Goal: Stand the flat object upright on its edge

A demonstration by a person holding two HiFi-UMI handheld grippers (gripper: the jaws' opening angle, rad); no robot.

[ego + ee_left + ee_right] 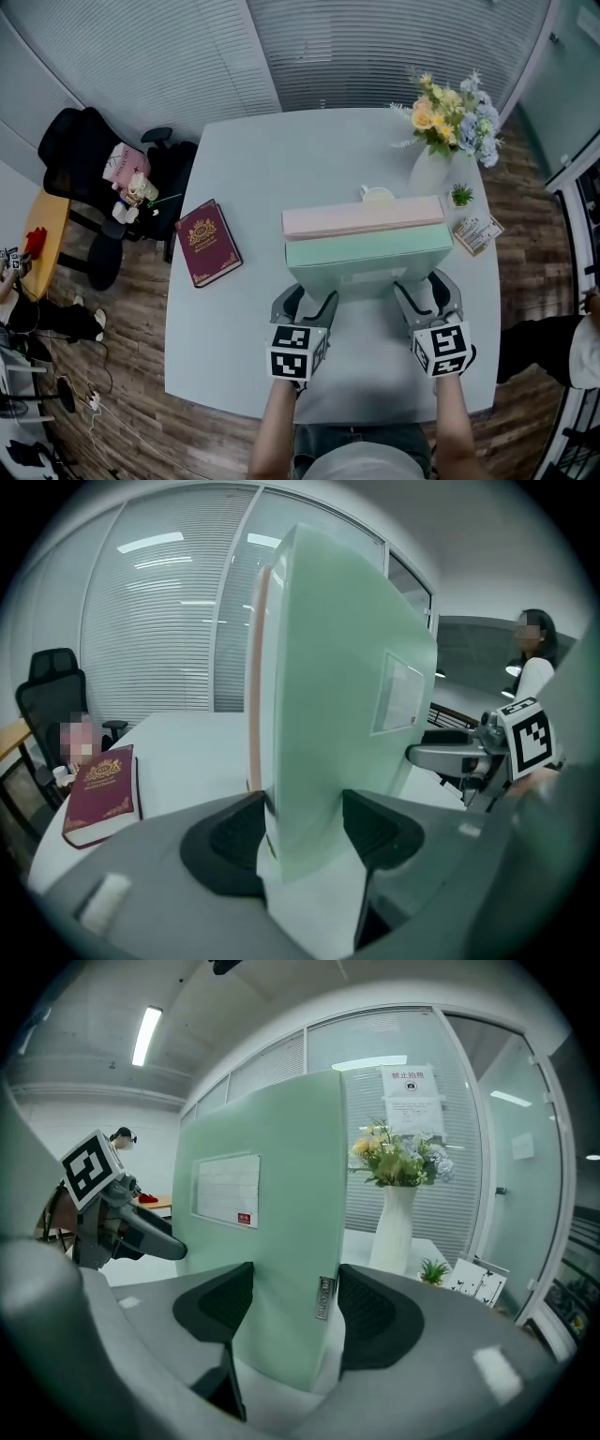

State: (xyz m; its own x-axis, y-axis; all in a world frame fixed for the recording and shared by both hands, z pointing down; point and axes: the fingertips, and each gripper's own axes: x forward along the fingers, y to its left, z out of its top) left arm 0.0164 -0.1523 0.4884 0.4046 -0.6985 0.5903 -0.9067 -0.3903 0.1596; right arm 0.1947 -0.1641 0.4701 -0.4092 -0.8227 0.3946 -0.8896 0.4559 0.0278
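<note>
A flat mint-green box (pixel 367 255) with a pink side (pixel 361 217) stands upright on its long edge on the pale table (pixel 234 347), its broad green face towards me. My left gripper (pixel 305 314) is shut on the box's lower left part, and my right gripper (pixel 427 302) is shut on its lower right part. In the left gripper view the box (pixel 328 686) rises vertically between the dark pads (pixel 234 841). In the right gripper view the box (pixel 272 1213), with a white label, sits between both pads (pixel 370 1312). Whether its lower edge touches the table is hidden.
A maroon book (pixel 208 242) lies left of the box. Behind it are a cup (pixel 377 194), a white vase (pixel 429 171) of flowers, a small plant (pixel 460 194) and a card (pixel 478 232). A black chair (pixel 94 159) stands off the table's left corner.
</note>
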